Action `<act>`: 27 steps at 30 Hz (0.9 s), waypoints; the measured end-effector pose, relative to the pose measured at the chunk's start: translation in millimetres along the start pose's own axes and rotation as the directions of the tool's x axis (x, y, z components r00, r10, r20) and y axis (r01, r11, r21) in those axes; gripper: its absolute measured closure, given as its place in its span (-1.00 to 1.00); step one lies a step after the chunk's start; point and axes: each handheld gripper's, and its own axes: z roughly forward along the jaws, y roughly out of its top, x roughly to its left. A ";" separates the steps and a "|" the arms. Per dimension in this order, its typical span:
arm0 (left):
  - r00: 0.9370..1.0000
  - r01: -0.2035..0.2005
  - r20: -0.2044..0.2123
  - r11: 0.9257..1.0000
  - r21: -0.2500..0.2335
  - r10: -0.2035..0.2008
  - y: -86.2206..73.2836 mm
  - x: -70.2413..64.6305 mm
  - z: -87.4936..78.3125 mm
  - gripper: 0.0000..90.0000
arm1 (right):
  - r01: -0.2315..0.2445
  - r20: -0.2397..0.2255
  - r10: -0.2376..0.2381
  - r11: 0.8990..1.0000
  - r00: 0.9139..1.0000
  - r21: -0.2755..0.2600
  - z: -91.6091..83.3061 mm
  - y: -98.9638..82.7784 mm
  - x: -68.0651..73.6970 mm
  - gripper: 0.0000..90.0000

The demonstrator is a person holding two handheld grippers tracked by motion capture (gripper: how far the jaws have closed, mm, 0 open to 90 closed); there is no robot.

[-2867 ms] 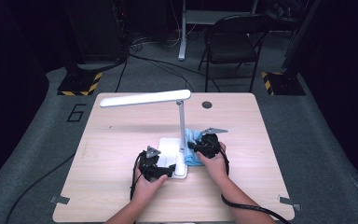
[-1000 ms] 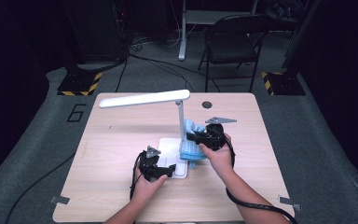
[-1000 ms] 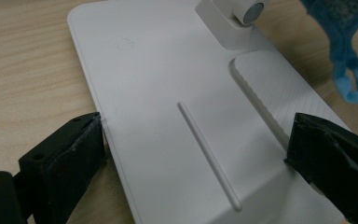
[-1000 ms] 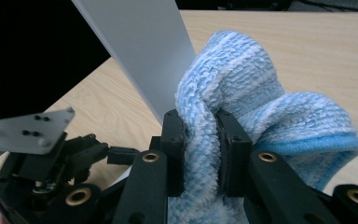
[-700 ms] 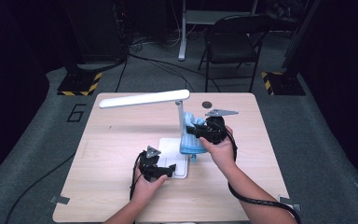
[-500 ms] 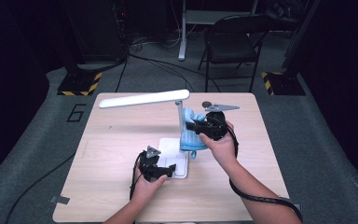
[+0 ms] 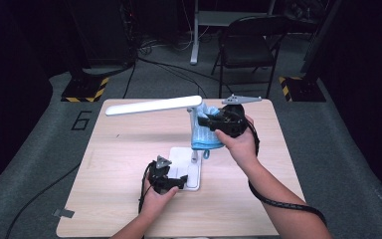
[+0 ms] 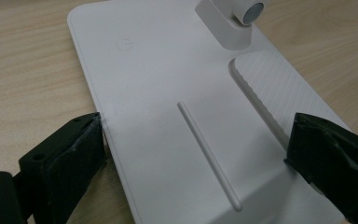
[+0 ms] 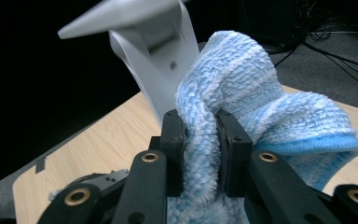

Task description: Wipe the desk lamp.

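Observation:
A white desk lamp stands on the table, its base (image 7: 191, 172) near the middle front and its long head (image 7: 151, 105) reaching left. My left gripper (image 7: 168, 180) sits at the base's front end. Its two pads (image 8: 81, 149) press the opposite edges of the base (image 8: 168, 70). My right gripper (image 7: 218, 122) is raised beside the top of the lamp post (image 7: 195, 157), shut on a fluffy blue cloth (image 7: 205, 137). In the right gripper view the cloth (image 9: 242, 79) bulges out between the pads (image 9: 173, 140), right against the lamp's neck (image 9: 154, 56).
The wooden table (image 7: 119, 164) has bare room left and right of the lamp. A dark folding chair (image 7: 246, 47) stands behind the far edge. Black stands with yellow striped feet (image 7: 82, 92) and cables are on the grey floor.
My right gripper has risen with the blue cloth along the lamp post, from near the base up to just under the head. The left gripper has stayed on the base.

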 end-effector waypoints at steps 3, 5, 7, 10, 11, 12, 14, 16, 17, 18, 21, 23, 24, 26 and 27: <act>1.000 0.000 0.000 1.000 0.000 0.000 0.0 -0.1 0.0 -0.91 | 0.000 -0.008 -0.001 1.000 1.000 -0.009 -4.6 8.9 1.9 0.66; 1.000 -0.012 -0.001 1.000 0.002 0.012 0.3 0.9 -0.2 -0.91 | 0.013 -0.011 -0.013 1.000 1.000 -0.016 -7.6 14.7 4.2 0.65; 1.000 -0.011 -0.002 1.000 0.002 0.011 0.2 0.8 -0.2 -0.91 | 0.018 -0.011 -0.018 0.999 1.000 -0.031 -10.0 19.3 7.5 0.65; 1.000 -0.015 -0.002 1.000 0.003 0.015 0.3 1.2 -0.3 -0.91 | 0.016 -0.015 -0.016 0.999 1.000 -0.039 -11.3 23.4 10.5 0.65; 1.000 -0.016 -0.001 1.000 0.004 0.016 0.3 1.2 -0.3 -0.91 | 0.016 -0.016 -0.017 0.999 1.000 -0.036 -11.3 23.6 10.8 0.65; 1.000 -0.010 -0.001 1.000 0.002 0.010 0.2 0.7 -0.2 -0.91 | 0.016 -0.014 -0.016 0.999 1.000 -0.040 -11.0 23.1 11.1 0.65; 1.000 -0.002 0.001 1.000 0.001 0.002 0.1 0.2 0.0 -0.91 | 0.020 -0.009 -0.021 0.999 1.000 -0.041 -11.1 21.9 10.8 0.65; 1.000 -0.002 0.001 1.000 0.000 0.002 0.0 0.1 0.0 -0.91 | 0.025 -0.007 -0.025 0.999 1.000 -0.048 -10.4 20.6 10.8 0.65; 1.000 -0.002 0.001 1.000 0.000 0.002 0.0 0.1 0.0 -0.91 | 0.028 -0.002 -0.028 0.999 1.000 -0.046 -10.2 19.9 11.1 0.65; 1.000 0.000 0.000 1.000 0.000 0.000 0.0 -0.1 0.0 -0.91 | 0.029 0.000 -0.029 0.999 1.000 -0.043 -9.8 19.5 11.4 0.65; 1.000 0.002 0.000 1.000 0.001 -0.002 0.0 -0.1 0.0 -0.91 | 0.040 0.004 -0.040 0.999 0.999 -0.033 -7.8 17.6 11.4 0.65; 1.000 -0.001 0.000 1.000 0.000 0.001 0.0 0.0 0.0 -0.91 | 0.051 0.008 -0.051 0.998 0.999 -0.020 -5.4 14.8 10.6 0.65; 1.000 -0.001 0.000 1.000 0.000 0.001 0.0 0.1 0.0 -0.91 | 0.049 0.012 -0.048 0.999 0.999 -0.012 -4.4 13.0 10.1 0.65; 1.000 0.005 0.001 1.000 0.000 -0.005 -0.1 -0.3 0.1 -0.91 | 0.045 0.010 -0.045 0.999 0.999 0.000 -1.8 8.9 7.6 0.65; 1.000 0.009 0.001 1.000 -0.001 -0.009 -0.2 -0.6 0.1 -0.91 | 0.033 0.011 -0.033 0.999 0.999 0.003 -0.3 6.4 6.6 0.65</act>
